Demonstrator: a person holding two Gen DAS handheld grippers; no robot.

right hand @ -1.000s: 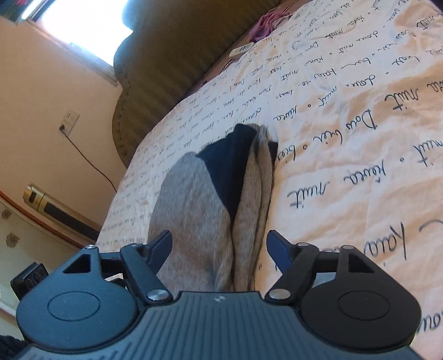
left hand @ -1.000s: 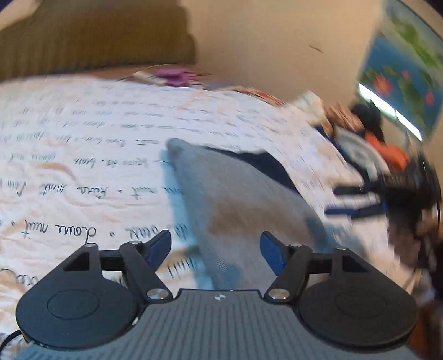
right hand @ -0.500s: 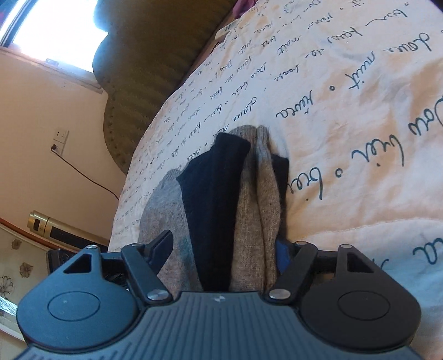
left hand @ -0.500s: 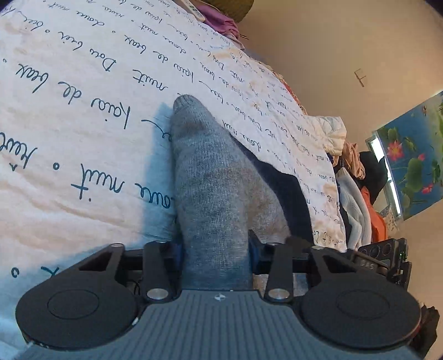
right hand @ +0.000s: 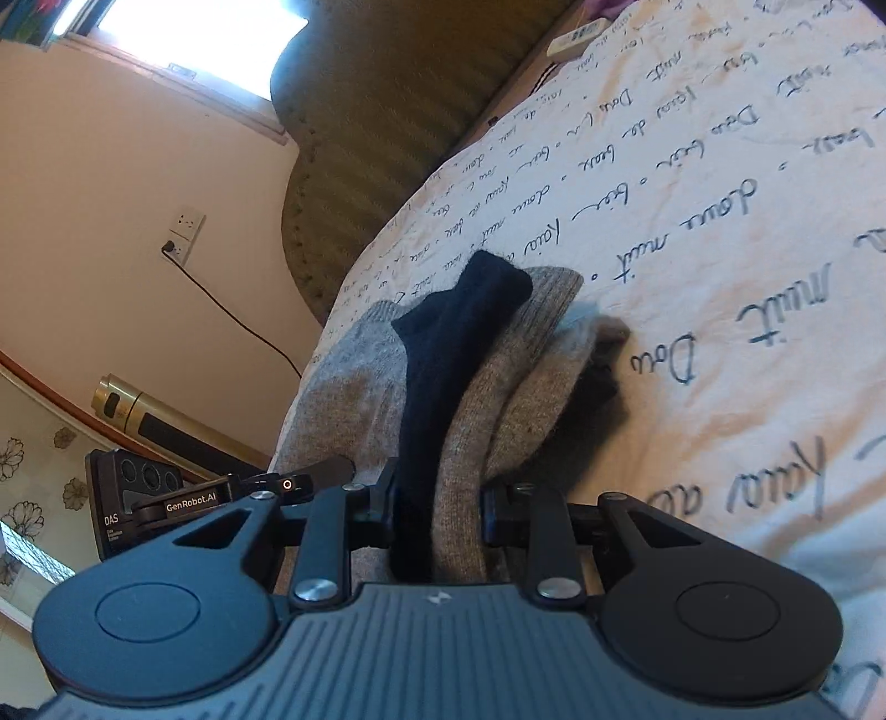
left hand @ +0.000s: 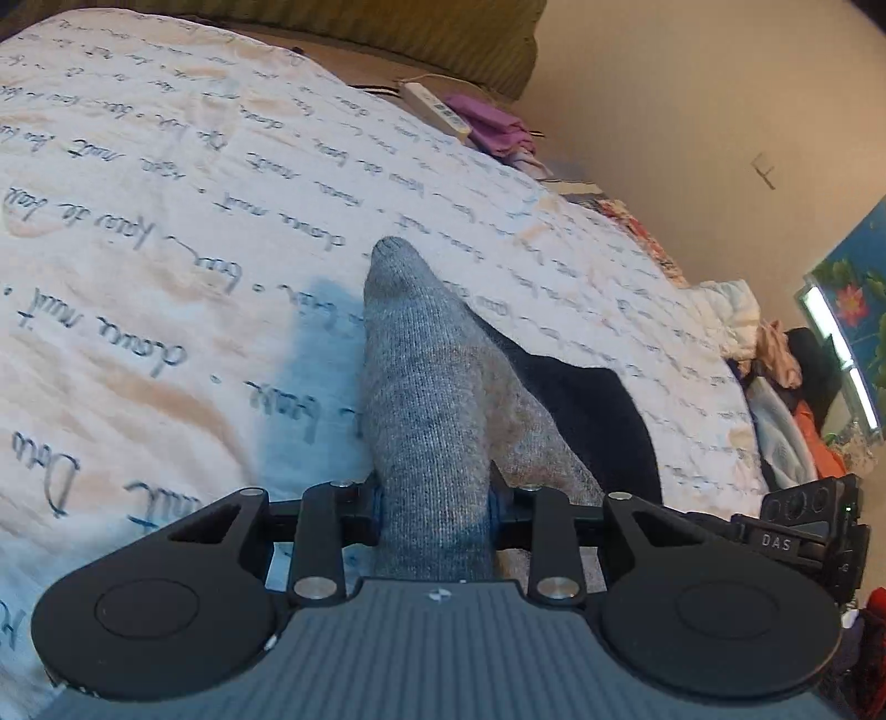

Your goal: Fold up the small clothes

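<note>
A grey sock (left hand: 421, 376) with a navy piece (left hand: 587, 404) beside it lies on the bed sheet (left hand: 166, 232), which is printed with script. My left gripper (left hand: 434, 507) has its jaws closing, and its pads press the grey foot end from both sides. In the right wrist view the bundle shows grey knit (right hand: 343, 387) and a navy strip (right hand: 443, 354). My right gripper (right hand: 438, 509) is closing too, pinching navy and grey layers together. The two grippers face each other from opposite ends of the sock.
A white remote (left hand: 437, 111) and purple cloth (left hand: 493, 124) lie near the olive headboard (left hand: 387, 27). A heap of clothes (left hand: 775, 387) sits past the bed's right edge. A wall socket with a cable (right hand: 185, 227) and a gold cylinder (right hand: 127, 404) are beside the bed.
Both grippers came forward over the sock's ends. Their jaws went from wide apart to squeezed against the fabric, and the sock bunched up between them.
</note>
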